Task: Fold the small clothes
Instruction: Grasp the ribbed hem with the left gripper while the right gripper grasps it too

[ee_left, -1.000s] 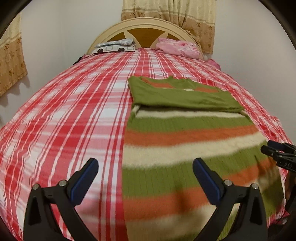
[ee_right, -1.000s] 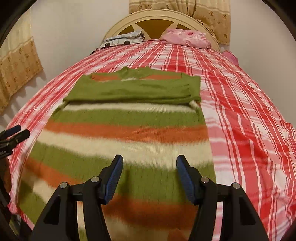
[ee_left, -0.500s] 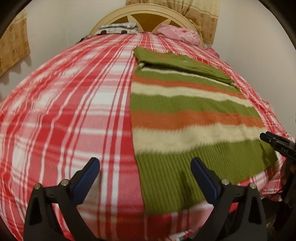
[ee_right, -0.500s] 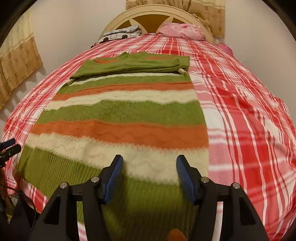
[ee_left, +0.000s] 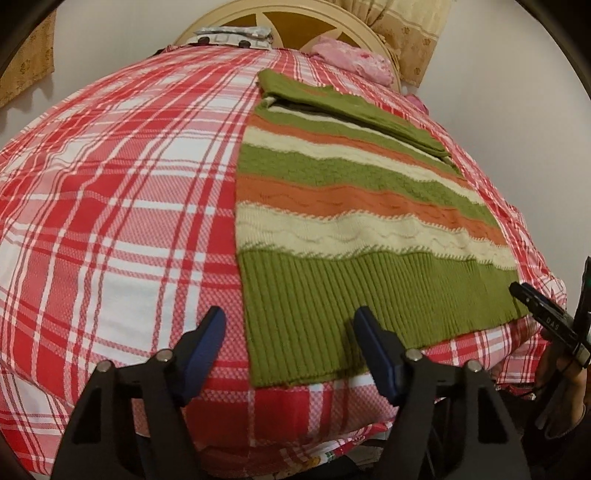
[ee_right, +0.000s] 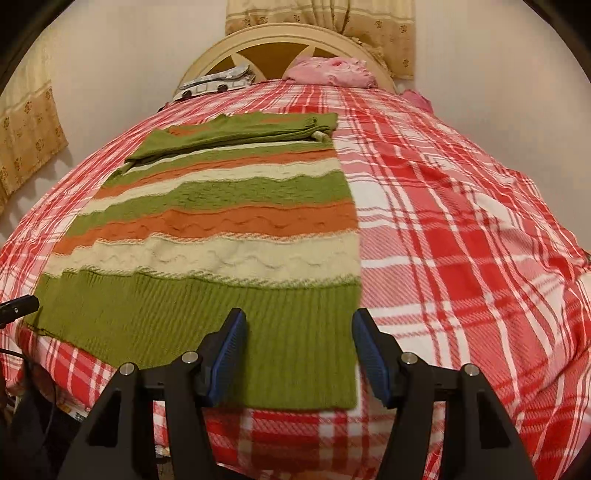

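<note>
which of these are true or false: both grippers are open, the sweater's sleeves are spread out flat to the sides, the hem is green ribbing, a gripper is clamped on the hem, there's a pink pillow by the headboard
1. Both the left gripper and the right gripper are open: true.
2. The sweater has sleeves spread sideways: false, they lie folded across its top.
3. The hem is green ribbing: true.
4. A gripper is clamped on the hem: false, the fingers hold nothing.
5. A pink pillow lies by the headboard: true.

Red plaid bedspread [ee_left: 110, 192], cream headboard [ee_right: 280, 40], pink pillow [ee_right: 332, 70], curtains [ee_right: 369, 22].
</note>
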{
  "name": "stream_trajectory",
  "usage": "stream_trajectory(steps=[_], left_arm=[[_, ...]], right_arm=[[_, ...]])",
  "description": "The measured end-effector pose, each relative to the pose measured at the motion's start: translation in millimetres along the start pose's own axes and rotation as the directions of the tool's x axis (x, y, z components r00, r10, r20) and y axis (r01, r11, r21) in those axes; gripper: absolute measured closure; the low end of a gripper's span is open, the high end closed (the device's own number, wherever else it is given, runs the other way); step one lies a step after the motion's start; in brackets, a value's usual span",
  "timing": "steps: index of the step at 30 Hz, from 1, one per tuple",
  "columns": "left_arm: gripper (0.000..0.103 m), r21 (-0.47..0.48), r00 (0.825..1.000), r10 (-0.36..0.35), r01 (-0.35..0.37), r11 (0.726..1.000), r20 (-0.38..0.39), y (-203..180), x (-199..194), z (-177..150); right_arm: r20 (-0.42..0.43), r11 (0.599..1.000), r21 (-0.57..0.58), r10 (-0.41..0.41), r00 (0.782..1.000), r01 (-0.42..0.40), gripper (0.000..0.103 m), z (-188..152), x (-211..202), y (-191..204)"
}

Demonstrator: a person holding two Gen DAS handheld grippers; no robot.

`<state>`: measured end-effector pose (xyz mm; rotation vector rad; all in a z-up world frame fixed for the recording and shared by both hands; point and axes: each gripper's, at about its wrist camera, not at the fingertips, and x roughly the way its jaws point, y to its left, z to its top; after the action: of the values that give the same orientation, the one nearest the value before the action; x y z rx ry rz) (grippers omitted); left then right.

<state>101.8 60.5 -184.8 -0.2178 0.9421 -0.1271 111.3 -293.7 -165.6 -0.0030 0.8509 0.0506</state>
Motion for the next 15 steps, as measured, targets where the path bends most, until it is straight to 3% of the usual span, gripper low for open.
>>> stream_trajectory(steps=[3,11,15], left_arm=[[0.044,0.008,1.0,-0.015,0.015,1.0,0.003,-2.3,-0.6,-1.0],[0.05,0.004,0.999,-0.033,0.033,0.999,0.025,-0.4,-1.3,-2.5],[0.048,0.002,0.999,-0.027,0.027,1.0,0.042,-0.8,0.0,-3.0]], right_arm=[[0.006,1.0,0.019,0.013,1.0,-0.013,0.042,-2.6,-5.3,-5.8],[-0.003,0.996,0.031,0.088,0.996,-0.088,0.043,-8.5,-13.1,-11.5],[0.002,0.996,0.05,0.072,0.997,-0.072,0.059,-8.7,-13.5,-16.9]])
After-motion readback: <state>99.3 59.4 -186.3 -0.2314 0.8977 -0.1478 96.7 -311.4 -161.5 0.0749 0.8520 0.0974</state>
